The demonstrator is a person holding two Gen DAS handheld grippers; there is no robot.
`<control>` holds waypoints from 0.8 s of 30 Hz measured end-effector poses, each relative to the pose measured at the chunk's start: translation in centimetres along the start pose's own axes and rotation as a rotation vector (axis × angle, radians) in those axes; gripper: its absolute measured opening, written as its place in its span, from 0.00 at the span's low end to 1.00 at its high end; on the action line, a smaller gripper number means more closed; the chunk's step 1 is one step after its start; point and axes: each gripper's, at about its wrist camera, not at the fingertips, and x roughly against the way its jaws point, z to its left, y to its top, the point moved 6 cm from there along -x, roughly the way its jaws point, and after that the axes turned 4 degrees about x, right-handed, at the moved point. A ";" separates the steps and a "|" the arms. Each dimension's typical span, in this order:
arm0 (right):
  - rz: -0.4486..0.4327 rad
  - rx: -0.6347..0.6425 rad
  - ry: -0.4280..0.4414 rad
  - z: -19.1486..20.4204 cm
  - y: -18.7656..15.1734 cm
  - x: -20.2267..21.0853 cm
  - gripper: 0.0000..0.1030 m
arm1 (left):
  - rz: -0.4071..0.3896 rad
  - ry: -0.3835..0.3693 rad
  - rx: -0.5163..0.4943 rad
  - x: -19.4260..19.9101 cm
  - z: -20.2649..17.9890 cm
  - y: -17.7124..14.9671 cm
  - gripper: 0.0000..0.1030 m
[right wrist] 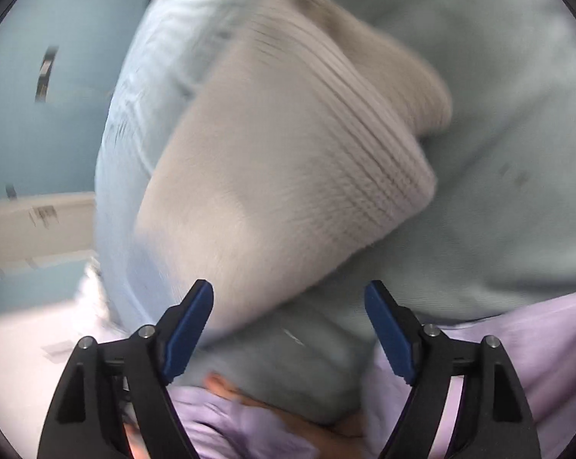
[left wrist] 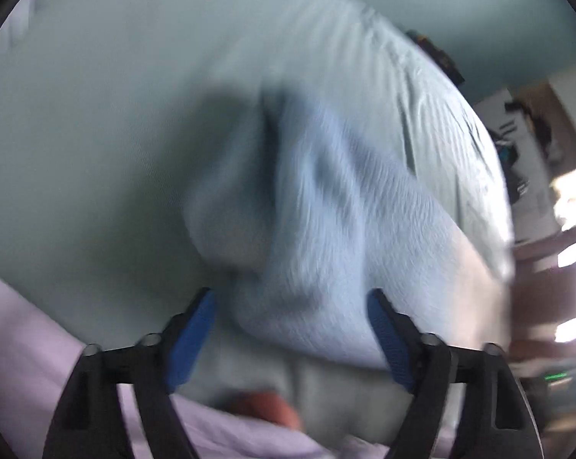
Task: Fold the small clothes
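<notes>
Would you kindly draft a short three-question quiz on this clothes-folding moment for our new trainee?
1. True or false: the left gripper is clamped shut on the light blue garment.
2. Which colour is the knitted garment ahead of the right gripper: A beige, B red, C black?
3. Fill in: the fingers' inner pads are coloured ____.

Key
1. False: its jaws stand wide apart and the pads do not press the cloth.
2. A.
3. Blue.
</notes>
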 end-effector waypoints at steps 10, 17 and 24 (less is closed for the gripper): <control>-0.217 0.549 -0.226 7.6 0.8 -3.6 0.78 | -0.127 0.245 -0.441 -6.6 -4.4 1.9 1.00; -0.153 0.566 -0.346 7.1 3.5 -8.8 0.78 | -0.047 0.072 -0.218 -9.8 0.6 2.0 1.00; -0.321 0.492 -0.289 7.3 5.3 -4.5 0.78 | -0.305 0.273 -0.317 -4.0 -3.2 4.1 1.00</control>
